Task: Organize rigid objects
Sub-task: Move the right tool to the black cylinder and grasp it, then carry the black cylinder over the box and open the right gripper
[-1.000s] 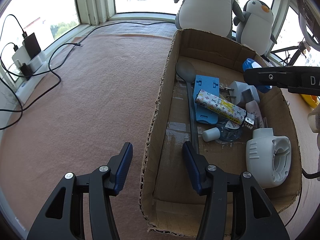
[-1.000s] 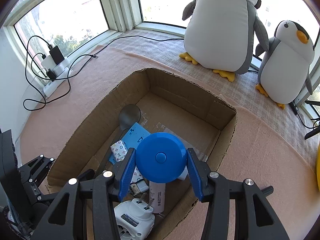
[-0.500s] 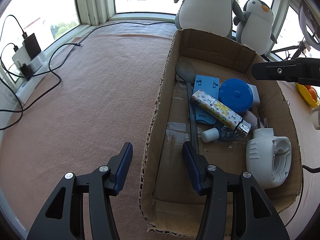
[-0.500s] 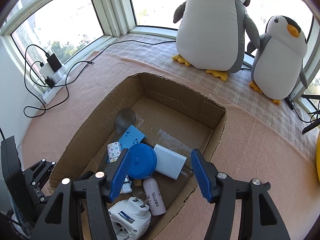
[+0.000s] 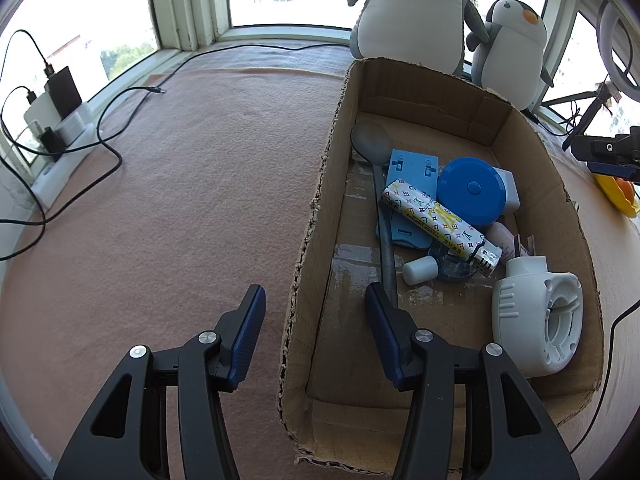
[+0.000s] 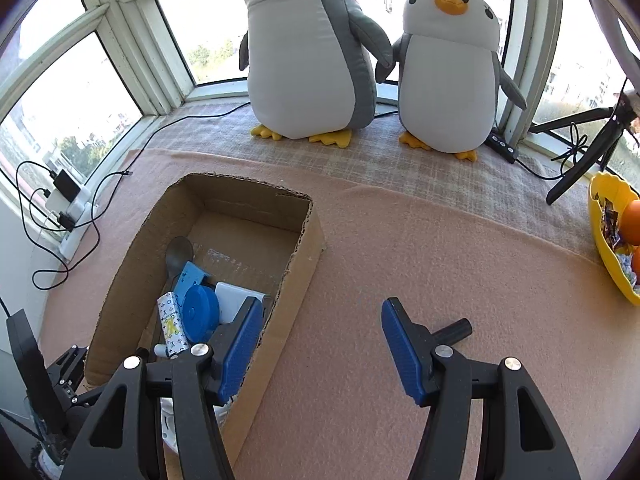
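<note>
Left wrist view: your left tongs (image 5: 314, 312) gape wide, straddling the cardboard box (image 5: 320, 208) wall.
Right tongs (image 6: 322, 346): spread wide, empty, over the pink blanket (image 6: 440, 264).
Blue round case (image 5: 471, 191): inside your box, mid-pile.

Home interior, bay-window nook: pink blanket (image 6: 400, 264) over the sill platform, two plush penguins (image 6: 308, 48) against the panes, power strip (image 5: 60, 136) with chargers, yellow snack bowl (image 6: 612, 240).
</note>
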